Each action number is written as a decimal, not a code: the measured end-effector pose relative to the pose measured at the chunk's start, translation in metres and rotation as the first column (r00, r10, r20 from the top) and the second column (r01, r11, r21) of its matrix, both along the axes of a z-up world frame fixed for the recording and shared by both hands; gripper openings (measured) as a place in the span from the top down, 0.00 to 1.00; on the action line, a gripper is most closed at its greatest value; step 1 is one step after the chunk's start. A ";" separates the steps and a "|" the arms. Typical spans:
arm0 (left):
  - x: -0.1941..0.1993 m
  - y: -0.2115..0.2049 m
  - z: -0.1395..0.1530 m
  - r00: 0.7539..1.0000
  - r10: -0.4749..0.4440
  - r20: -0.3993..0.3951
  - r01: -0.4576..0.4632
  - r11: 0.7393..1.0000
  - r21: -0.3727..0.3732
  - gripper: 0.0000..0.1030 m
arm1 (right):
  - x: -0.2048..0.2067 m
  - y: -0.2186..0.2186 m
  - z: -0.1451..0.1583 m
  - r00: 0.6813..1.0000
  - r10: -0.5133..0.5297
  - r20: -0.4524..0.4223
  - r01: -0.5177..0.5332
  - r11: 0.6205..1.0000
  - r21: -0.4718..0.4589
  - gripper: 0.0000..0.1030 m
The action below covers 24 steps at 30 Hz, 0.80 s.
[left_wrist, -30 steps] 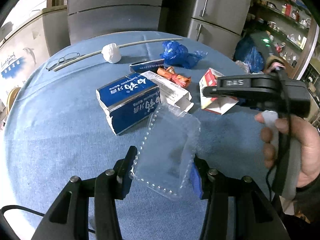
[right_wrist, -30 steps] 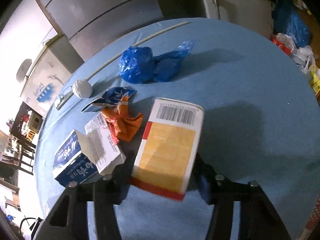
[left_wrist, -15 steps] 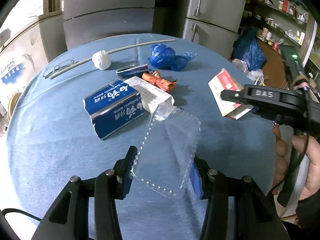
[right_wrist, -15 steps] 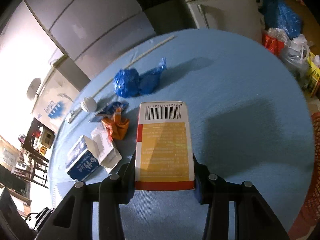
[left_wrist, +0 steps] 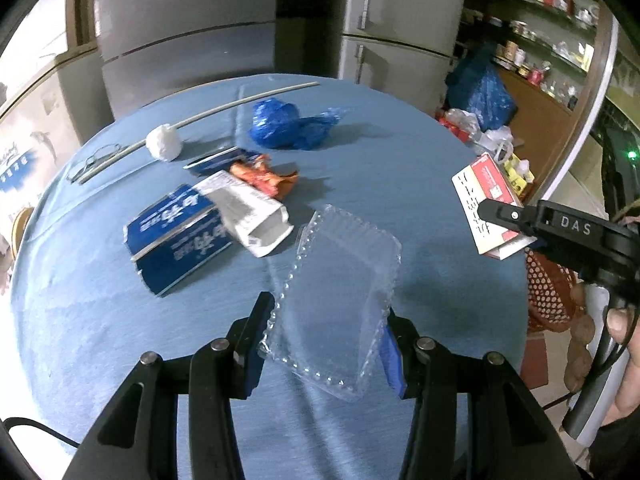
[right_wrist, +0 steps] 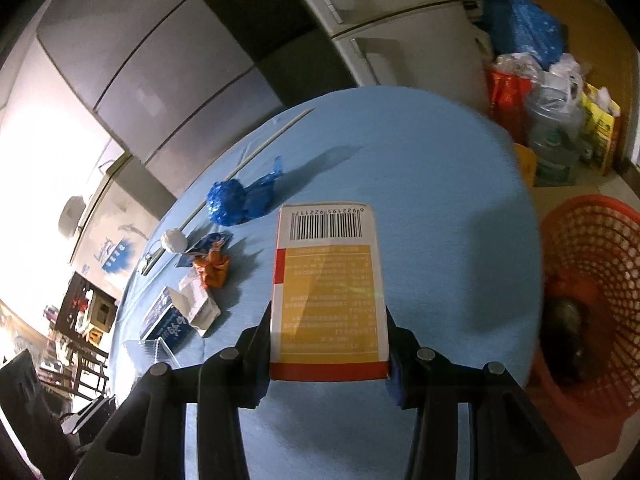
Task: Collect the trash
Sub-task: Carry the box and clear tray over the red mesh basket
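1. The left gripper is clamped on a clear plastic clamshell tray, its pads pressing the tray's two long beaded edges; the tray sticks out forward above the round table with its blue cloth.
2. The right gripper grips a red, white and yellow carton by its sides, barcode end pointing away, held above the table near its right edge.
3. In the left wrist view the same carton shows at the right, beyond the table's rim, with the person's hand on the right gripper's handle.
4. An orange mesh basket stands on the floor to the right of the table; something dark lies at its bottom, too dim to identify.
5. Left on the table: a blue box with an opened white box touching it, an orange wrapper, a flat blue packet, a crumpled blue bag, a white paper ball, a thin white rod and a pair of glasses.
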<state>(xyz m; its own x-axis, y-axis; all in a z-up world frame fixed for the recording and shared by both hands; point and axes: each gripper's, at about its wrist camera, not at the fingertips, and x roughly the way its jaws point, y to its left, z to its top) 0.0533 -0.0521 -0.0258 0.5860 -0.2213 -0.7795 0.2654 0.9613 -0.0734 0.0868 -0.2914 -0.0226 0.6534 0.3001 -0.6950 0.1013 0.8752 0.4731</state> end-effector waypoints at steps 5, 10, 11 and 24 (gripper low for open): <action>0.000 -0.027 0.008 0.999 -0.044 0.010 0.044 0.999 0.014 0.51 | -0.015 -0.024 0.002 0.999 -0.044 0.012 0.044 0.999 0.008 0.54; 0.006 -0.058 0.012 0.997 -0.075 0.004 0.075 0.997 0.025 0.51 | -0.031 -0.049 0.001 0.996 -0.084 0.016 0.084 0.996 0.014 0.54; 0.007 -0.064 0.013 0.997 -0.082 0.001 0.082 0.996 0.026 0.51 | -0.035 -0.056 0.000 0.995 -0.097 0.015 0.097 0.995 0.013 0.54; 0.018 -0.140 0.013 0.984 -0.176 -0.034 0.177 0.984 0.033 0.51 | -0.069 -0.137 -0.017 0.966 -0.256 -0.013 0.257 0.966 0.026 0.54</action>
<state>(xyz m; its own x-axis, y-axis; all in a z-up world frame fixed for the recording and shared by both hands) 0.0715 -0.1916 -0.0124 0.5161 -0.2907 -0.8057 0.4295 0.9017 -0.0502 0.0174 -0.4284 -0.0399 0.7048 0.1423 -0.6950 0.3250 0.8060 0.4947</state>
